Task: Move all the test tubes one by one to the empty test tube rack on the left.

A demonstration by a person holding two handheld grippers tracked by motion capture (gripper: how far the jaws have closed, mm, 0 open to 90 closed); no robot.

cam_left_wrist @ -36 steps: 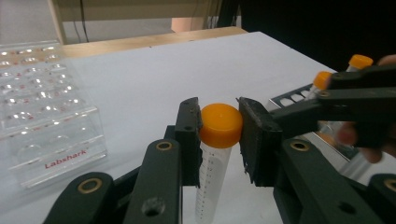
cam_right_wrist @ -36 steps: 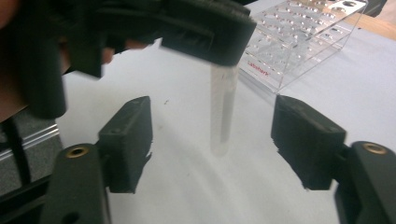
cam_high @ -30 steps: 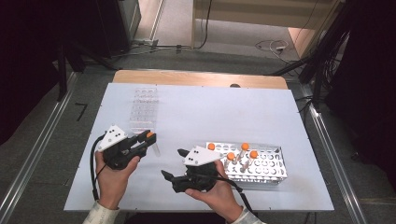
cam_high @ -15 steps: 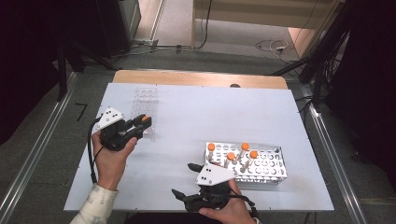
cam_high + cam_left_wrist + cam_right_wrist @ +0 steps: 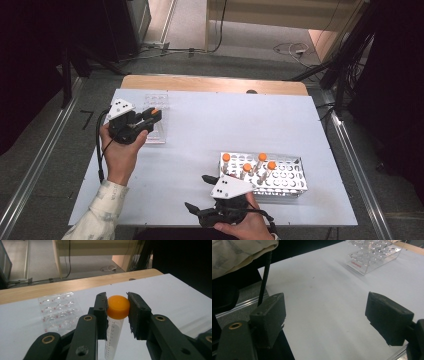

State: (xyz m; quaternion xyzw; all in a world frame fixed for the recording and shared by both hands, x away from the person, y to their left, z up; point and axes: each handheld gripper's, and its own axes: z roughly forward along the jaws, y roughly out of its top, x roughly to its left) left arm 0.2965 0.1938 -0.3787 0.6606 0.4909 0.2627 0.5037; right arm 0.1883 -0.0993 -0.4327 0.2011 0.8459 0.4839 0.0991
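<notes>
My left gripper [image 5: 152, 115] is shut on a clear tube with an orange cap [image 5: 155, 111], held just above the clear plastic rack [image 5: 156, 134] at the table's left. In the left gripper view the jaws press on the orange cap [image 5: 118, 307] and the graduated tube body [image 5: 113, 337] hangs below; the clear rack [image 5: 60, 311] lies beyond to the left. My right gripper [image 5: 196, 192] is near the table's front edge. Its jaws have just been opening and stand open, with nothing between them [image 5: 325, 312].
A metal rack [image 5: 287, 177] with several orange-capped tubes [image 5: 262, 157] stands at the front right, just behind my right hand. A wooden strip [image 5: 210, 84] runs along the table's far edge. In the right gripper view the clear rack [image 5: 374, 255] is far off and a sleeve [image 5: 242, 252] is at the top left.
My left gripper has carried the tube away from the metal rack, left and farther back, to the clear rack. My right gripper has drawn back to the front edge.
</notes>
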